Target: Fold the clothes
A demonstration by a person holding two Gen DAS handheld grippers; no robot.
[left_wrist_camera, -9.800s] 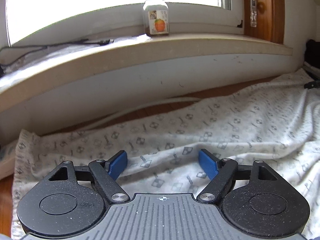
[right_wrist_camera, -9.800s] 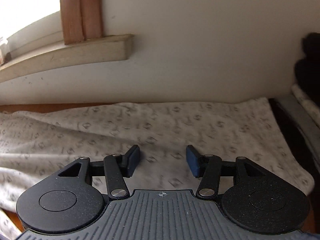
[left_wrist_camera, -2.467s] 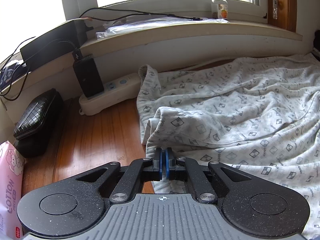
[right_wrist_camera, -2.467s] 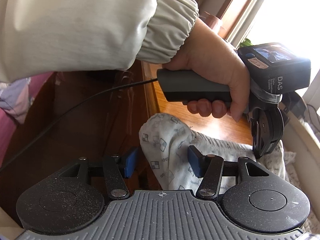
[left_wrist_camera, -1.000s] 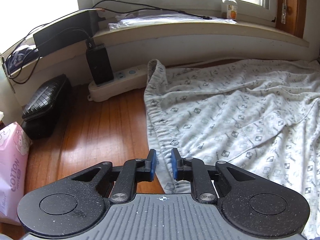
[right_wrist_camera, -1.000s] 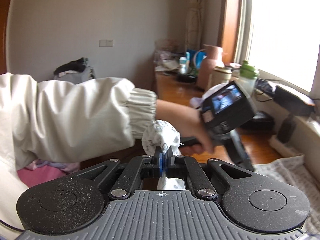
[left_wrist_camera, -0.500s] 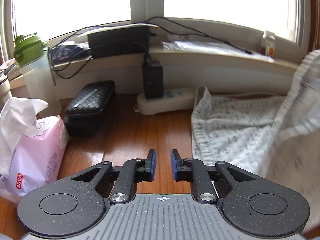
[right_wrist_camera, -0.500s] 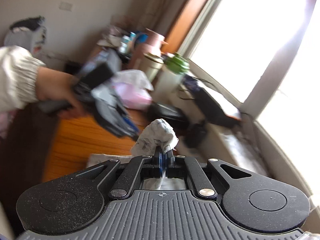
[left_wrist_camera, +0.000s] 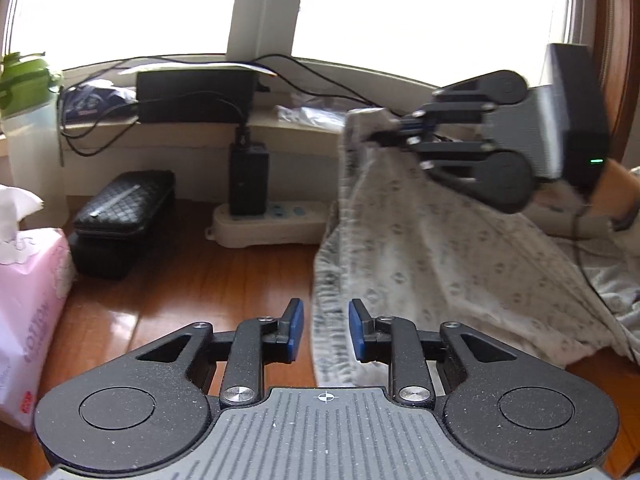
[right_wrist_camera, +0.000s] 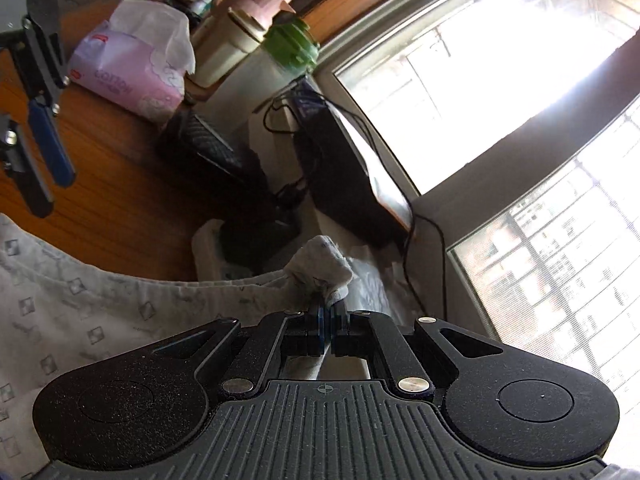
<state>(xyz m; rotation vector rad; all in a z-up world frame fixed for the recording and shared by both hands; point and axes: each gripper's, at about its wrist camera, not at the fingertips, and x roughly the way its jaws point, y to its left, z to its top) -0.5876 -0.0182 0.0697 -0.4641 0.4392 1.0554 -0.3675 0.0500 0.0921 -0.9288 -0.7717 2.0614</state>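
A pale grey garment (left_wrist_camera: 432,248) printed with small squares hangs from its bunched corner (right_wrist_camera: 320,266), which my right gripper (right_wrist_camera: 326,332) is shut on. The left wrist view shows that right gripper (left_wrist_camera: 394,128) raised at the upper right, with the cloth draping down to the wooden floor. My left gripper (left_wrist_camera: 325,330) stands open low over the floor, its blue pads on either side of the garment's hem without touching it. Its fingers (right_wrist_camera: 52,144) also appear at the left edge of the right wrist view.
A white power strip (left_wrist_camera: 264,224) with a black adapter (left_wrist_camera: 248,184) lies by the wall. A black quilted case (left_wrist_camera: 124,216), a pink tissue pack (left_wrist_camera: 28,300) and a green-lidded bottle (left_wrist_camera: 28,120) stand at left. Cables and a black box (left_wrist_camera: 196,96) sit on the sill.
My right gripper has lifted the garment corner higher and swung toward the window. My left gripper's pads have spread a little wider, and the hem now hangs between them.
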